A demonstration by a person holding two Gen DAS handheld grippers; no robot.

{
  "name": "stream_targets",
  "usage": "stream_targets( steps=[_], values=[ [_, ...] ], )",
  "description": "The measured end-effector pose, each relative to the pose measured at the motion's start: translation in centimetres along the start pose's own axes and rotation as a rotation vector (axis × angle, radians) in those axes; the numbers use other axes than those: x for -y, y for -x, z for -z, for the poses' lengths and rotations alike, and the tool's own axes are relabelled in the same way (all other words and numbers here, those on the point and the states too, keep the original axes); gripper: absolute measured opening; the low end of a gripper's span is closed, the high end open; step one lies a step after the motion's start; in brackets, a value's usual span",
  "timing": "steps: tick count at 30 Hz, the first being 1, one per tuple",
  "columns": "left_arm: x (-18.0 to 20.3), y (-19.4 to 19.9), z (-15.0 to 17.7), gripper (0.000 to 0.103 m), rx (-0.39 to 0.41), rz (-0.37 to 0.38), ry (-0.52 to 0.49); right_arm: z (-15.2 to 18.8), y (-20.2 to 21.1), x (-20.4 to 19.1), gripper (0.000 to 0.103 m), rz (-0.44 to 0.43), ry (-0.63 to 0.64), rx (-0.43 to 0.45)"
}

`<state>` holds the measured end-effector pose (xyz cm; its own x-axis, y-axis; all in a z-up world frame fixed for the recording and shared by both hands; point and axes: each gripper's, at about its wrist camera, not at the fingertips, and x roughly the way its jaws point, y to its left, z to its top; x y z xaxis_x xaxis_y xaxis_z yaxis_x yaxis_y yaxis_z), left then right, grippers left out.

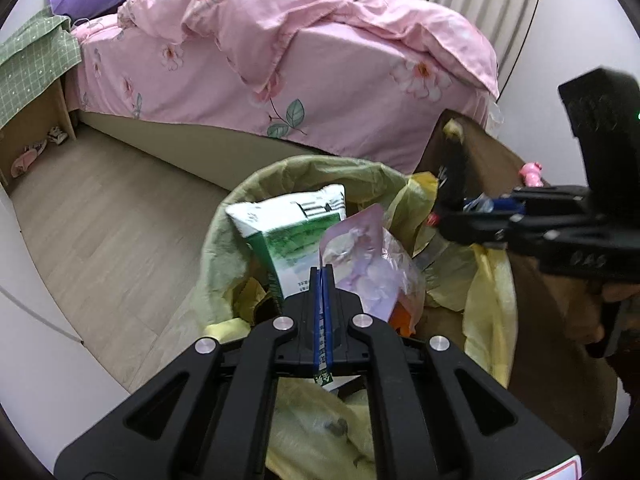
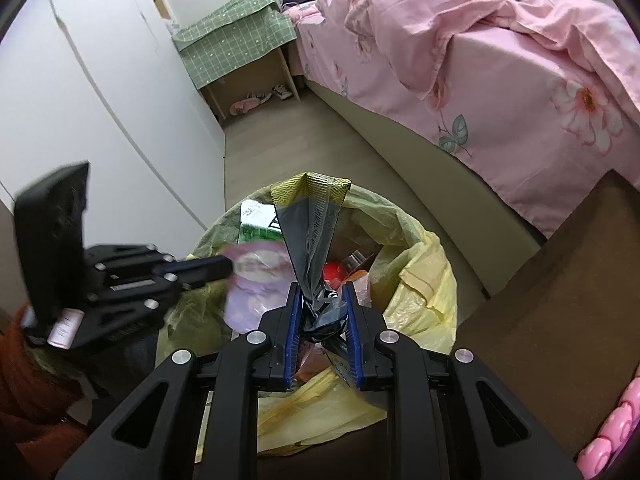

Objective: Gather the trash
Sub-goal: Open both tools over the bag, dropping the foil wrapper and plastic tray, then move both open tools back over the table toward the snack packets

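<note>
A trash bin lined with a yellow bag [image 1: 224,256] [image 2: 424,280] stands on the floor beside the bed, with a green-and-white carton [image 1: 288,232] [image 2: 256,228] and other rubbish inside. My left gripper [image 1: 322,272] is shut on a pink-purple wrapper [image 1: 360,256] and holds it over the bin; it shows from the side in the right wrist view [image 2: 224,266]. My right gripper [image 2: 320,300] is shut on a crumpled black-and-yellow snack bag [image 2: 312,224] above the bin; it shows in the left wrist view [image 1: 448,208].
A bed with a pink floral quilt [image 1: 304,48] [image 2: 500,52] lies behind the bin. A brown table [image 1: 552,280] [image 2: 560,300] is to the right. A nightstand under a green cloth [image 2: 236,40] stands by white wardrobe doors [image 2: 80,80]. Wooden floor [image 1: 112,224] stretches left.
</note>
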<state>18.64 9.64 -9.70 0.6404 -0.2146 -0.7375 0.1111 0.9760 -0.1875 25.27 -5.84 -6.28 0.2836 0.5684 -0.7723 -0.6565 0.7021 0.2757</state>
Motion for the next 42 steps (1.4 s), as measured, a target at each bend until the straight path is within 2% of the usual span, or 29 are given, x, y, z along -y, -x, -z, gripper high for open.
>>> stream_targets(
  steps=[2, 4, 7, 8, 10, 18, 25, 29, 37, 42],
  values=[
    [-0.3, 0.9, -0.2, 0.007, 0.012, -0.005, 0.009, -0.1, -0.1, -0.5, 0.021, 0.001, 0.013, -0.002],
    [-0.7, 1.8, -0.2, 0.021, 0.024, 0.0, 0.032, -0.2, -0.1, -0.9, 0.021, 0.006, 0.016, -0.002],
    [-1.7, 3.1, -0.2, 0.034, 0.05, 0.012, 0.085, -0.3, -0.4, -1.6, 0.022, 0.037, 0.036, -0.006],
    [-2.0, 3.6, -0.2, 0.035, 0.059, 0.014, 0.103, -0.3, -0.5, -1.9, 0.024, 0.055, 0.049, -0.013],
    [-2.3, 4.2, -0.1, 0.036, 0.071, 0.009, 0.115, -0.3, -0.7, -2.4, 0.039, 0.081, 0.074, -0.019],
    [-2.0, 5.9, -0.2, 0.041, 0.097, -0.013, 0.111, 0.2, 0.0, -3.1, 0.04, 0.078, 0.087, -0.005],
    [0.1, 6.6, -0.2, 0.046, 0.11, -0.032, 0.066, 2.8, 4.9, -1.7, 0.04, 0.136, 0.04, 0.057],
    [2.6, 6.5, -0.4, 0.046, 0.107, -0.041, 0.005, 5.1, 8.9, -0.1, 0.04, 0.2, 0.004, 0.109],
    [8.9, 6.1, -0.9, 0.047, 0.097, 0.027, -0.116, 10.2, 17.0, 4.2, 0.04, 0.368, -0.093, 0.192],
    [14.3, 5.5, -1.0, 0.047, 0.079, 0.072, -0.221, 13.1, 21.4, 6.9, 0.04, 0.453, -0.152, 0.241]
  ],
)
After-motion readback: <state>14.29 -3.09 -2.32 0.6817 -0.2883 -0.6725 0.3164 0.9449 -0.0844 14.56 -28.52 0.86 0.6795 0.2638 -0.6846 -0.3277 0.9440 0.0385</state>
